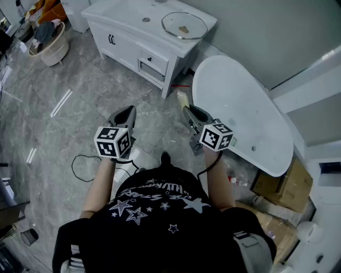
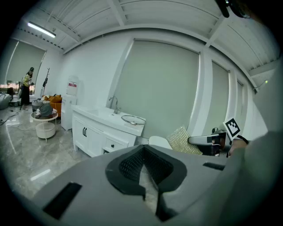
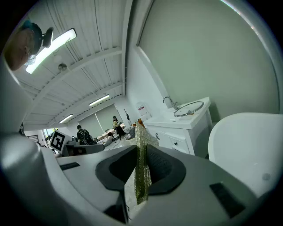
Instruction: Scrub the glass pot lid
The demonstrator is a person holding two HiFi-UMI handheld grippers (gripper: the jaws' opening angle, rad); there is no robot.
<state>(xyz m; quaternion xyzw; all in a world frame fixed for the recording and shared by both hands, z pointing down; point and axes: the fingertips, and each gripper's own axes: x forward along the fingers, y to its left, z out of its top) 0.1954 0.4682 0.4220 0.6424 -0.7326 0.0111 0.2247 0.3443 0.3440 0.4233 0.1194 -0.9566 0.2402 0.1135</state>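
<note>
Your left gripper is clenched on nothing — your right gripper grasps a pad; the lid lies on the vanity, upper centre of frame

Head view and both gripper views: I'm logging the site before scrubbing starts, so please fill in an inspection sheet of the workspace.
Surface: white vanity countertop, ahead of the person.
Job's things: glass pot lid lies flat at the countertop's right end; scouring pad is in the right gripper.
Clutter: basket of items at far left; cardboard boxes at right.
Grippers: left gripper shut, empty; right gripper shut on the scouring pad; both well short of the lid.
Cables: black cable loose on the floor.
Surroundings: grey marble floor; white oval fixture at right; people far off in the gripper views.
</note>
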